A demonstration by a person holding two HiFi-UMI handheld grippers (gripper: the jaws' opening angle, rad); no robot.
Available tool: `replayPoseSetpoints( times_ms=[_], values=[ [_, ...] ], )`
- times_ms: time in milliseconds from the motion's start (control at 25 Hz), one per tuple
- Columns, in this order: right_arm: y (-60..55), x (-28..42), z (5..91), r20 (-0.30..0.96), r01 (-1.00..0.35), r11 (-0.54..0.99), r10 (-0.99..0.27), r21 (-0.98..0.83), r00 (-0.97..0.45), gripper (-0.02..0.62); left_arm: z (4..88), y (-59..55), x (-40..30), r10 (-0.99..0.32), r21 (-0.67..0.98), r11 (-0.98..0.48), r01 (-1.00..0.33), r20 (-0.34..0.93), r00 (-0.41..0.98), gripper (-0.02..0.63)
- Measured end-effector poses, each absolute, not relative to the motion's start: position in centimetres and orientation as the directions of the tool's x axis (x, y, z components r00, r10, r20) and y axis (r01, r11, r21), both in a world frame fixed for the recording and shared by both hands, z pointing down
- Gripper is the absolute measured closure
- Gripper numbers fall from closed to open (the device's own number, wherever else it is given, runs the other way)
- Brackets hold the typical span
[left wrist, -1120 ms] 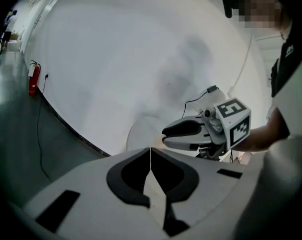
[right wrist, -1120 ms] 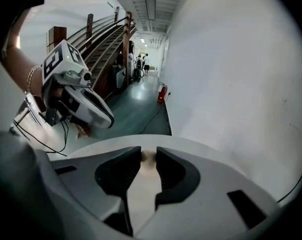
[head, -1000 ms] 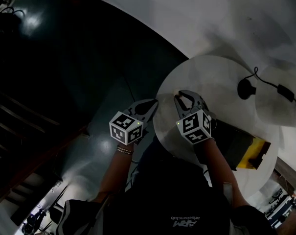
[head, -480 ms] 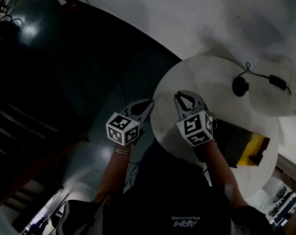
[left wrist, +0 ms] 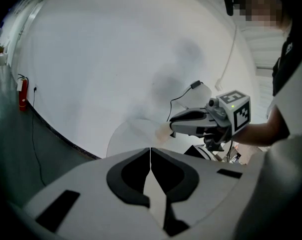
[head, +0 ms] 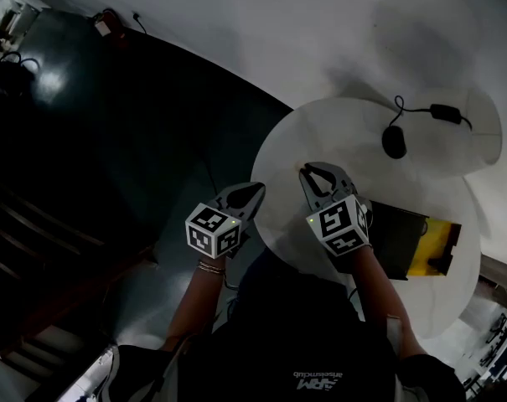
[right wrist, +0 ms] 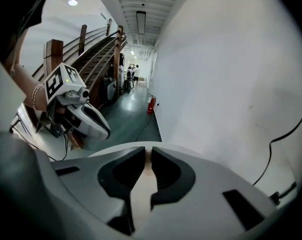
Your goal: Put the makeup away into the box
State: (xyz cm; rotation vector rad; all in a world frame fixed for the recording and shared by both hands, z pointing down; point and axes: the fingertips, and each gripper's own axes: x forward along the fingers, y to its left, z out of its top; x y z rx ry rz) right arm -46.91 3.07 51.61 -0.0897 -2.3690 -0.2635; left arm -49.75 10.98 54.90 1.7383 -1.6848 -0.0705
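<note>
Right jaws: the right gripper (head: 307, 174) is clamped on a small pale beige makeup item (right wrist: 147, 167). Its jaws have just been closing, and the item sits between the pads at their tips.
Left jaws: the left gripper (head: 255, 193) has its pads pressed together along a thin line with nothing between them, as the left gripper view shows.
Wall: the white, bare wall (head: 278, 40) fills the top of the head view and curves behind both grippers.
Floor: the dark green, glossy floor (head: 111, 141) lies left of the table. The left gripper hangs over it just off the table's edge. A red fire extinguisher (left wrist: 23, 94) stands where floor meets wall.
Table: the round white table (head: 320, 136) is directly in front of the person. The right gripper is above its near left part.
Side top: a second round white side top (head: 463, 145) lies beyond the table at upper right.
Box: the box (head: 400, 237) is black with a yellow part at its right end. It sits on the table just right of the right gripper's marker cube.
Black disc: a black disc (head: 393, 141) lies where the two white tops meet. Its cable (head: 408, 107) runs to a black adapter (head: 446, 112).
Makeup item: it is held in the air over the table, left of the box and apart from it. What kind it is cannot be told.
Bracelet: a thin bracelet (head: 211, 265) circles the left wrist.
</note>
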Motion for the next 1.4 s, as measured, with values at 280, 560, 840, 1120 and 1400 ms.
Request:
replayPoseSetpoints(
  times_ms=[280,560,840,1120,1400],
  values=[
    [1.6,-42.5,50.3,0.675,0.071,0.979,-0.078,0.19,-0.734,0.538,54.0,9.7,-46.3,-0.887,0.493,0.023,-0.869,0.411,0.209,0.584],
    [0.0,-37.9,49.2,0.654,-0.013,0.981,-0.138,0.192,-0.744,0.537,53.4,8.6,-42.5,-0.864,0.442,-0.052,-0.896,0.43,0.262,0.584],
    [-1.8,-32.6,47.9,0.633,-0.071,0.98,-0.175,0.186,-0.754,0.537,52.1,7.7,-38.2,-0.866,0.438,-0.051,-0.898,0.428,0.258,0.584],
    [-4.2,-27.0,46.9,0.612,-0.131,0.973,-0.22,0.188,-0.759,0.537,50.9,5.4,-33.3,-0.857,0.421,-0.092,-0.902,0.427,0.287,0.584],
    [-7.0,-21.2,46.8,0.598,-0.197,0.965,-0.263,0.175,-0.757,0.537,50.0,2.8,-29.0,-0.85,0.401,-0.132,-0.907,0.425,0.312,0.584]
  ],
)
